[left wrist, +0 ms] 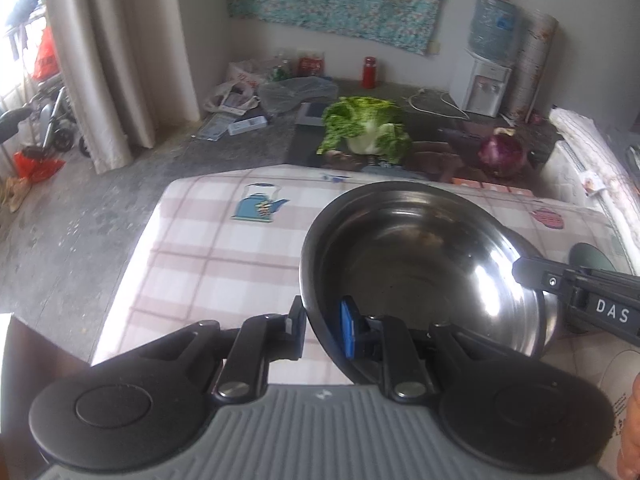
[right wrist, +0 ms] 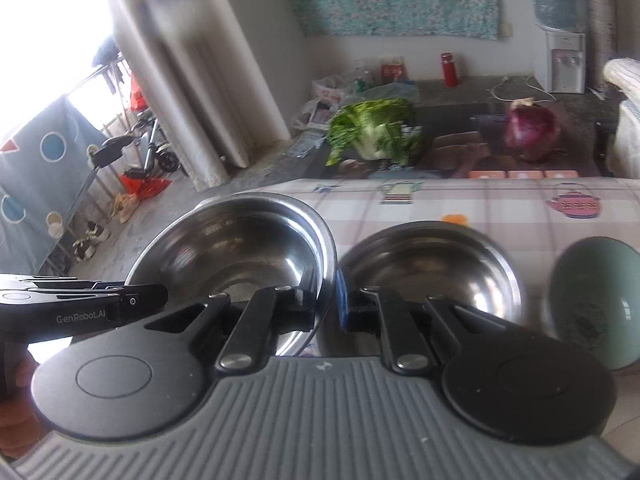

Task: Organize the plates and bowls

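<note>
A steel bowl [left wrist: 424, 256] is held above the checked tablecloth [left wrist: 224, 256]. My left gripper [left wrist: 324, 330] is shut on its near left rim. My right gripper [right wrist: 326, 300] is shut on the same bowl's [right wrist: 240, 240] right rim; that gripper shows in the left wrist view [left wrist: 532, 274] at the bowl's right edge. My left gripper shows in the right wrist view [right wrist: 160, 296] at the bowl's left edge. A second steel bowl [right wrist: 432, 268] sits on the tablecloth [right wrist: 520, 204] to the right. A pale green bowl [right wrist: 596, 300] lies tilted further right.
Beyond the table's far edge lie a green cabbage [left wrist: 364, 128] and a purple cabbage [left wrist: 502, 152] on a dark counter. A water dispenser [left wrist: 484, 80], a red bottle [left wrist: 369, 72] and bags stand behind. A curtain [left wrist: 120, 60] hangs at the left.
</note>
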### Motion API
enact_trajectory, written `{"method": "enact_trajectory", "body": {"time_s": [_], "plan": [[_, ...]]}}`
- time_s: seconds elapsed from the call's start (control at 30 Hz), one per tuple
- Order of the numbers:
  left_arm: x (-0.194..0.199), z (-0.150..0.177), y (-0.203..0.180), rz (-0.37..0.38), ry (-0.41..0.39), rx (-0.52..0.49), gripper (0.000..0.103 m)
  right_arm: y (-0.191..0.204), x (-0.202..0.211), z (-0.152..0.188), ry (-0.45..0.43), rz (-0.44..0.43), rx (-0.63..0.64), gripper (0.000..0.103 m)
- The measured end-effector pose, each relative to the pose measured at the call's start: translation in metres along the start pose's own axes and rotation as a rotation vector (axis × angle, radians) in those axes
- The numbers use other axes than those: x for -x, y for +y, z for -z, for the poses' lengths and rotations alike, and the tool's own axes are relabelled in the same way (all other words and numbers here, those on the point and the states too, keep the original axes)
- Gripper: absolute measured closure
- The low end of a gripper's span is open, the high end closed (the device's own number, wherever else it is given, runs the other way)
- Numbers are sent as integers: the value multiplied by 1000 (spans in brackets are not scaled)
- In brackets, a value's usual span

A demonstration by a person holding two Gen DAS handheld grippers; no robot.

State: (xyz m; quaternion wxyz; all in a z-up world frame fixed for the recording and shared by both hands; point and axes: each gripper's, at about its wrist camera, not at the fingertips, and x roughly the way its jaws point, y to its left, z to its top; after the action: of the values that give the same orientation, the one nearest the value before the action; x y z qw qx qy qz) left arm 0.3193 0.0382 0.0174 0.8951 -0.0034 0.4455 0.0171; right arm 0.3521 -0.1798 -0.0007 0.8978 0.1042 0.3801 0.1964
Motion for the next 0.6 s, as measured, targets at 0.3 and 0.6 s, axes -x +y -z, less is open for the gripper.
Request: {"method": "enact_trajectory", "body": {"time_s": [0.3,0.6], "plan": [[-49,-6,-63,55,75,-61,84,-73,14,7,1,88,-78,93],[-74,-4,-82,57,110,-90,81,-100,1,16,25,139,-81,91]]}}
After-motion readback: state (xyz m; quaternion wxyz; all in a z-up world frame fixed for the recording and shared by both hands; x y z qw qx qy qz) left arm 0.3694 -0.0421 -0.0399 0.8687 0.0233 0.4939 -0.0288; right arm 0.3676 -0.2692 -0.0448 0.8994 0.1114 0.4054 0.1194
